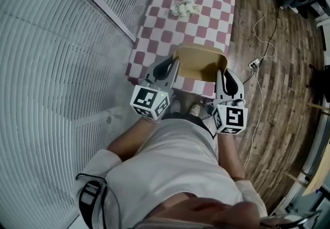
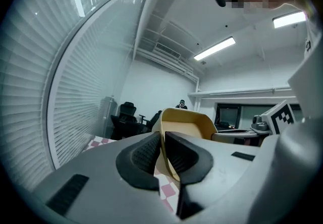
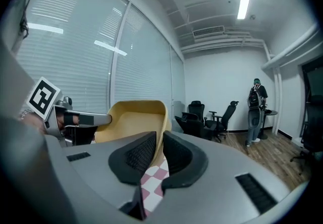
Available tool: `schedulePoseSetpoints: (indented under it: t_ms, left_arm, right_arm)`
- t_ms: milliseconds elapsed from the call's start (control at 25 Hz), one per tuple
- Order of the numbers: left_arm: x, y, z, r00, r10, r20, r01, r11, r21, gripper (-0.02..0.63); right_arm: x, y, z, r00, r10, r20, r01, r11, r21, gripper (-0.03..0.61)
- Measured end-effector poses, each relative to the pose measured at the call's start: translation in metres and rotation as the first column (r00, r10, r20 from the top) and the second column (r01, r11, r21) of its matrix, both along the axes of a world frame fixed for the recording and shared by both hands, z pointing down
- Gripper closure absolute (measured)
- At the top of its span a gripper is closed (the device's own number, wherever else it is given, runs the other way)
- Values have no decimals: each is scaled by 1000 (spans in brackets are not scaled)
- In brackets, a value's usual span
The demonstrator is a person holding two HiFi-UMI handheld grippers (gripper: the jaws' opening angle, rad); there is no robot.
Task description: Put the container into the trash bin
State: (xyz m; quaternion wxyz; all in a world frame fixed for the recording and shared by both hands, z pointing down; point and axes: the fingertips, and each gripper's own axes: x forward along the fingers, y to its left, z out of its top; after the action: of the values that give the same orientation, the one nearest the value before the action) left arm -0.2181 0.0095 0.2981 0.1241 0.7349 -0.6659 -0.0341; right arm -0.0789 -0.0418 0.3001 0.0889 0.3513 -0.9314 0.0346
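Observation:
A tan, open-topped container [image 1: 200,63] hangs in the air over the near end of the checkered table [image 1: 170,21]. My left gripper [image 1: 166,69] is shut on its left wall, and my right gripper [image 1: 227,81] is shut on its right wall. In the left gripper view the thin tan wall of the container [image 2: 182,119] runs between the dark pads [image 2: 145,153]. The right gripper view shows the container [image 3: 135,119] pinched the same way, with the left gripper [image 3: 83,118] holding the far side. No trash bin is in view.
A crumpled white wad [image 1: 185,9] lies at the far end of the table. A glass wall with blinds [image 1: 56,52] runs along the left. A white cable [image 1: 260,63] trails over the wood floor on the right. Office chairs [image 3: 209,117] and a standing person [image 3: 256,112] are across the room.

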Motion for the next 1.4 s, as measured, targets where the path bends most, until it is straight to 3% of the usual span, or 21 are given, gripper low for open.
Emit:
schedulePoseSetpoints:
  t_ms: [160, 320, 520, 680, 880, 1080, 1400]
  left_arm:
    - [41, -26, 6, 994, 109, -17, -109, 994, -2, 558]
    - [97, -51, 12, 971, 237, -35, -238, 971, -4, 558]
    - [178, -75, 14, 912, 410, -28, -410, 912, -8, 558]
    - [243, -84, 15, 866, 499, -24, -500, 866, -11, 558]
    - [306, -86, 18, 840, 542, -21, -542, 840, -32, 558]
    - [349, -85, 25, 835, 549, -20, -549, 834, -52, 558]
    - [387, -88, 47, 823, 568, -28, -568, 817, -100, 558]
  right_arm:
    - [46, -10, 4, 994, 106, -11, -106, 994, -3, 514]
    - [106, -16, 8, 973, 230, -23, -231, 973, -7, 514]
    - [187, -12, 9, 920, 392, -22, -393, 920, -12, 514]
    - [250, -7, 12, 876, 482, -17, -482, 876, -23, 514]
    - [312, -2, 16, 851, 525, -15, -525, 850, -38, 514]
    - [355, 1, 23, 849, 528, -17, -529, 847, -51, 514]
    - [391, 2, 42, 840, 542, -38, -543, 836, -82, 514]
